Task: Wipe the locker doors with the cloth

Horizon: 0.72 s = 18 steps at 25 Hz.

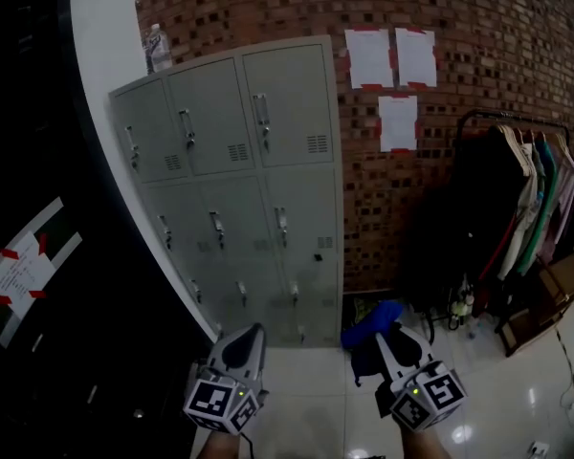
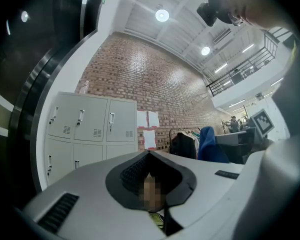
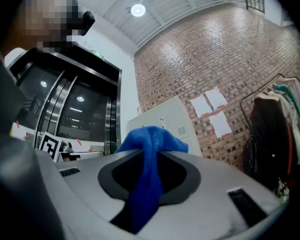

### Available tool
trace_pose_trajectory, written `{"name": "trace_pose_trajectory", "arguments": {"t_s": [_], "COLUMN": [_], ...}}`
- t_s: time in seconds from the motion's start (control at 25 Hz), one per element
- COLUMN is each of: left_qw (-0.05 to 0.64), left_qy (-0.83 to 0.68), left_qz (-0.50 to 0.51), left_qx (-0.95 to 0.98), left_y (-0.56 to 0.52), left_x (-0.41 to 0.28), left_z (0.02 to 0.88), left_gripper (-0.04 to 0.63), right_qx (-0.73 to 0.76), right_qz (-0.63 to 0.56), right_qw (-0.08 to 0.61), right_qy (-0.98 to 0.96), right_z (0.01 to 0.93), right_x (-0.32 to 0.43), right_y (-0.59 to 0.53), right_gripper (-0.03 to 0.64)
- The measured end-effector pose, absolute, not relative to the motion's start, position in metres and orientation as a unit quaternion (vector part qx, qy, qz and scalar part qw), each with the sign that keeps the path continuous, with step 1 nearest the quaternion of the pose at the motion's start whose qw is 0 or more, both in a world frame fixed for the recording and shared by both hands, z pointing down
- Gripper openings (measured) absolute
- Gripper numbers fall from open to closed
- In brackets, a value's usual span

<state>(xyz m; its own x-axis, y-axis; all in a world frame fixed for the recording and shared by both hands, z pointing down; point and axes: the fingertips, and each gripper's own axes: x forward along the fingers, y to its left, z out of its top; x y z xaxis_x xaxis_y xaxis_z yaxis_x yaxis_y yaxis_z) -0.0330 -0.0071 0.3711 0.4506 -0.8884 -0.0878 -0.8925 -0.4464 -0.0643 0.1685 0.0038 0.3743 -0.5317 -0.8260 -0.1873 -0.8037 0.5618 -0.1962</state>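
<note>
- The right claw (image 1: 385, 340) is pinching the blue cloth (image 3: 149, 181); a bunched fold is standing up above the jaws and the rest is trailing down between them.
- The left claw (image 1: 252, 333) is pressed together with nothing between its jaws.
- Both claws are hanging low over the pale floor, well apart from the grey locker doors (image 1: 231, 156), which are standing shut against the brick wall.
- No door is showing a wet streak or smear that I can make out, so this is fitting either a walk up to the lockers or a step back from them once wiped.
- Either way, the pinch is probably needing to stay firm, since so little cloth is sitting in the jaws.
- For any wiping, my judgement is that the raised fold is serving as the pad: it should be meeting a door flat, travelling in overlapping strokes, and skirting the handles (image 1: 261, 110) and vent slots so the cloth is not snagging and pulling free.
</note>
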Motion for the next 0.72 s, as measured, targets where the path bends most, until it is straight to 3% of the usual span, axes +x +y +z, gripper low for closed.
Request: {"name": "trace_pose_trajectory", "arguments": {"t_s": [0.72], "left_qw": [0.048], "left_qy": [0.526], "left_qz": [0.007], "left_qx": [-0.849], "left_y": [0.021], "left_x": [-0.091], "left_z": [0.376], "left_gripper": [-0.002], "right_qx": [-0.432], "right_qz": [-0.058], "right_qw": [0.128], "right_qy": [0.891], "right_z": [0.371], "right_x": [0.086], "right_y": [0.023], "right_gripper": [0.091]}}
